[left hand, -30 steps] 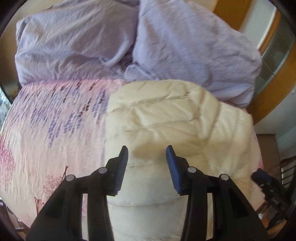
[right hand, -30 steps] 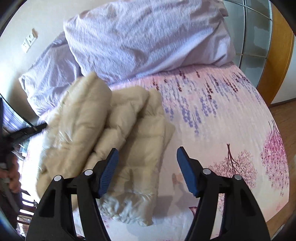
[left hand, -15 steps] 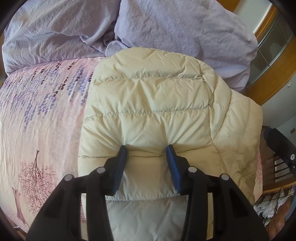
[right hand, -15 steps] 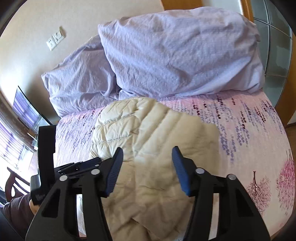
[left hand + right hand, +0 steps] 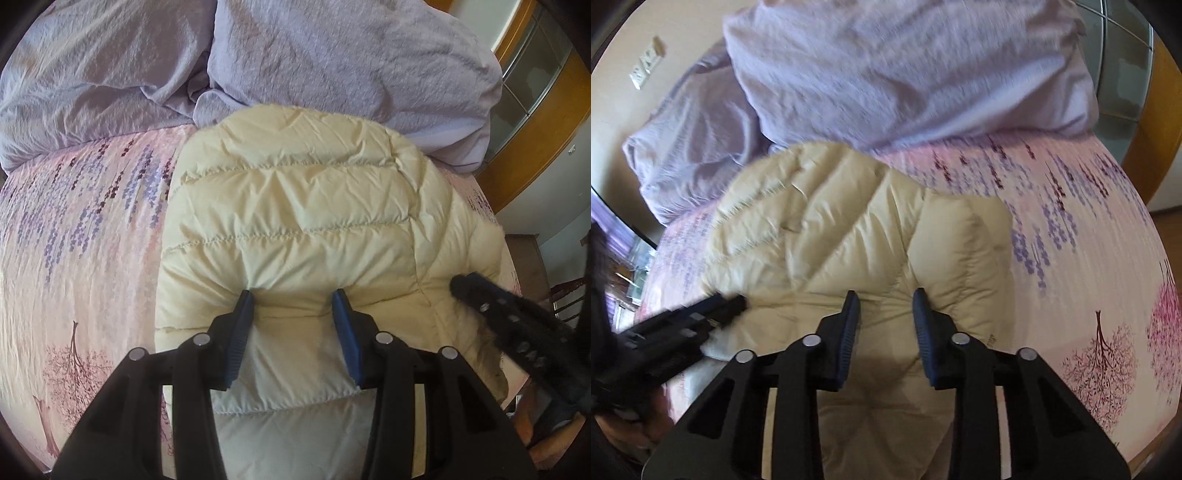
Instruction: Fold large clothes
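A cream quilted puffer jacket (image 5: 295,206) lies folded on the pink flowered bed sheet (image 5: 81,236), its far end against the pillows. My left gripper (image 5: 293,302) is pressed into the jacket's near part, and its blue pads pinch a thick ridge of fabric. The right gripper (image 5: 882,302) is closing on another ridge of the same jacket (image 5: 849,229), the padding puckering around its tips. Each view shows the other tool's black finger resting on the jacket, in the left wrist view (image 5: 495,306) and in the right wrist view (image 5: 701,314).
Two lilac pillows (image 5: 332,62) are piled at the head of the bed behind the jacket. A wooden-framed glass door (image 5: 532,92) stands to the right. A dark sleeve (image 5: 602,332) shows at the left edge of the right wrist view.
The jacket went from a loose heap to a flat folded block. Both grippers came down onto it. The right jaws narrowed from wide open to a pinch on the fabric.
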Tool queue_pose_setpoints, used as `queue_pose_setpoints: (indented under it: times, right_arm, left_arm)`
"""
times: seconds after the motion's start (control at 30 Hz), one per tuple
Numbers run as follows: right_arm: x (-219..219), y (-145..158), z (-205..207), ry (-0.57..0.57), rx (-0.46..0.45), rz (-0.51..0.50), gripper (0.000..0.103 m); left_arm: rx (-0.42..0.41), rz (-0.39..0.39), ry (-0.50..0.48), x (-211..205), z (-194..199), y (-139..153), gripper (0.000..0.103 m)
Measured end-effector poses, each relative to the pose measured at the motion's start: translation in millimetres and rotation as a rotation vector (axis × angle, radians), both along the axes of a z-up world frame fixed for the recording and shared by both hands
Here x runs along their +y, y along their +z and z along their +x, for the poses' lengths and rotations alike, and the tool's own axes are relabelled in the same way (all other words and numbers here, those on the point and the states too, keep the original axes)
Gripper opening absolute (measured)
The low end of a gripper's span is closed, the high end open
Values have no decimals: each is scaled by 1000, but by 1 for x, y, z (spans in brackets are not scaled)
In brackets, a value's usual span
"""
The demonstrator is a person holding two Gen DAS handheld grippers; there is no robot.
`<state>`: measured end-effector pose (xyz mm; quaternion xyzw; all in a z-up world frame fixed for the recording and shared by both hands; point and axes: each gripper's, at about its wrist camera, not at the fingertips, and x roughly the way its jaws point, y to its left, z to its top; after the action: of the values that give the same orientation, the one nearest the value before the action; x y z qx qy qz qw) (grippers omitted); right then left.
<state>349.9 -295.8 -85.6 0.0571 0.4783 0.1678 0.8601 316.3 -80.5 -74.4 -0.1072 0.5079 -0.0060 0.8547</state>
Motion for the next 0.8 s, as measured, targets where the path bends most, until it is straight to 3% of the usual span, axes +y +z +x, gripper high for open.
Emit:
queue_pose_setpoints:
  times: [0.1,0.33,0.6,0.8]
  right_arm:
    - [-4,-13,-1,-19,13,-10,29]
    - [-11,-25,2,-50,23,-8,28]
    - [-19,-30,-2,-94,29,27,28]
    - [-20,-22,-2,-109,39,34,32]
  left_arm:
    - [-31,33,-11,0,5,10,44]
    - [-120,194,-9,2,31,24,46]
    - [-78,231,-3,-2,45,-7,60]
    - [-59,265,-23,-5,39,-28,62]
